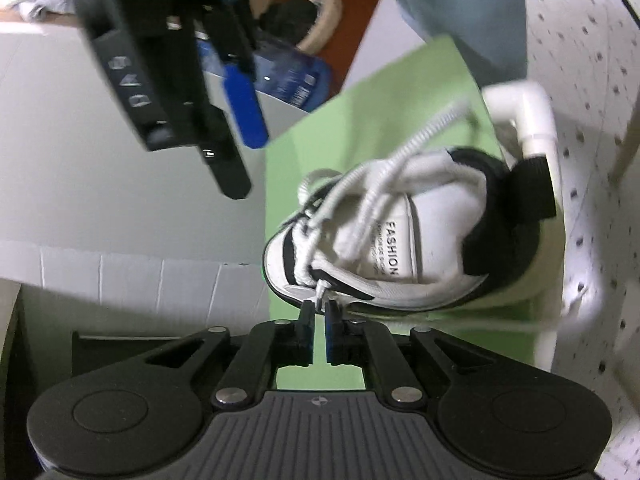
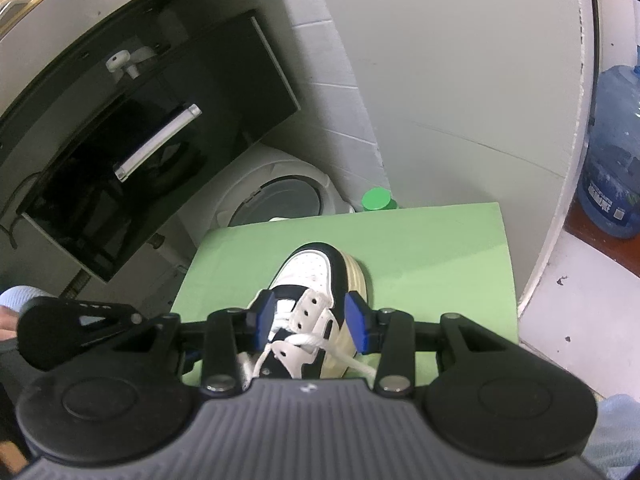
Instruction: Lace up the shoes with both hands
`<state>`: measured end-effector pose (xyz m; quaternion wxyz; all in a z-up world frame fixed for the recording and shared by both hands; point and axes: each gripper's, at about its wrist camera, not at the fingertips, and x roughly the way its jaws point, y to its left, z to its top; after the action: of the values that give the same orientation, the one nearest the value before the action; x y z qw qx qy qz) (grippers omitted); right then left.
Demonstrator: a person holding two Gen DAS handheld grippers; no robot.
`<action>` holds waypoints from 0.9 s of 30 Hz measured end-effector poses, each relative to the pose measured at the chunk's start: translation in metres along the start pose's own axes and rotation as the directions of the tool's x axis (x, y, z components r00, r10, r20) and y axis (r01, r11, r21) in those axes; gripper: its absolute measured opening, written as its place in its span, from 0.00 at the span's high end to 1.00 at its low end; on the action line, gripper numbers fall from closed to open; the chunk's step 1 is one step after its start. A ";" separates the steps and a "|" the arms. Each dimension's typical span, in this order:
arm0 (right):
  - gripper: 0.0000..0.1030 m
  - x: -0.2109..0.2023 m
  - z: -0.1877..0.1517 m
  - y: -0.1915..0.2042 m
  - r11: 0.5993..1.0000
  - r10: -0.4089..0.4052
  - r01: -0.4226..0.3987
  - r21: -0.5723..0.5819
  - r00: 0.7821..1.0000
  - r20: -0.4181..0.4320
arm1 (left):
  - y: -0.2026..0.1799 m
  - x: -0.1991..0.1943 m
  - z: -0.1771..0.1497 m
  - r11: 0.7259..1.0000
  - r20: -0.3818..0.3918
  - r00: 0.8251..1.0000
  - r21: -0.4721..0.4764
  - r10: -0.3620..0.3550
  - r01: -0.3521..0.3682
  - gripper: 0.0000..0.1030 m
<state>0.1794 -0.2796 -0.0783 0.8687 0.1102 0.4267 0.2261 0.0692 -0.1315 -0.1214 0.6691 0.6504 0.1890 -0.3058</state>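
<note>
A white and black shoe (image 1: 436,220) with a "FASHION" tag lies on a green mat (image 1: 360,120). Its white lace (image 1: 404,152) runs loosely over the tongue, and one end drops to the shoe's edge. My left gripper (image 1: 319,312) is nearly closed on that lace tip, pinched between its blue pads. In the right wrist view my right gripper (image 2: 312,320) is open, with its blue pads (image 2: 266,320) on either side of the shoe (image 2: 310,264) over the eyelets and nothing between them. A lace (image 2: 308,342) crosses just below. The right gripper's blue pad (image 1: 244,112) hangs blurred at the upper left.
A white pipe frame (image 1: 532,120) stands by the shoe's heel. A blue water bottle (image 2: 612,152) is at the right, a green cap (image 2: 376,199) behind the mat (image 2: 440,248), and a black cabinet with a silver handle (image 2: 156,144) at the left. A person's sleeve shows above.
</note>
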 end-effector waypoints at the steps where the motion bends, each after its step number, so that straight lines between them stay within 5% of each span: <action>1: 0.57 0.000 0.000 0.000 1.000 0.002 -0.002 0.001 1.000 0.000 | 0.001 0.001 0.000 1.000 -0.003 1.000 0.006 0.003 -0.003 0.91; 8: 0.57 0.000 0.001 0.000 1.000 0.014 -0.014 0.000 1.000 0.000 | -0.001 0.003 0.003 0.994 0.012 0.999 0.100 0.046 -0.047 0.76; 13: 0.57 0.001 0.001 0.001 1.000 0.016 -0.016 0.001 1.000 0.001 | -0.008 0.006 0.005 0.982 0.032 0.998 0.179 0.058 -0.063 0.75; 15: 0.57 0.001 0.001 0.001 1.000 0.017 -0.017 0.001 1.000 0.000 | -0.012 0.008 0.005 0.976 0.040 0.998 0.209 0.056 -0.063 0.77; 17: 0.57 0.001 0.001 0.002 1.000 0.016 -0.016 0.000 1.000 0.000 | -0.014 0.009 0.005 0.972 0.043 0.998 0.229 0.047 -0.056 0.97; 27: 0.57 0.002 0.001 0.001 1.000 0.014 -0.014 0.003 1.000 -0.001 | -0.001 -0.010 0.001 0.993 0.018 1.000 0.120 -0.009 0.006 0.97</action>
<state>0.1811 -0.2775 -0.0781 0.8667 0.1146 0.4268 0.2315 0.0610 -0.1305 -0.1154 0.6295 0.6858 0.1666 -0.3249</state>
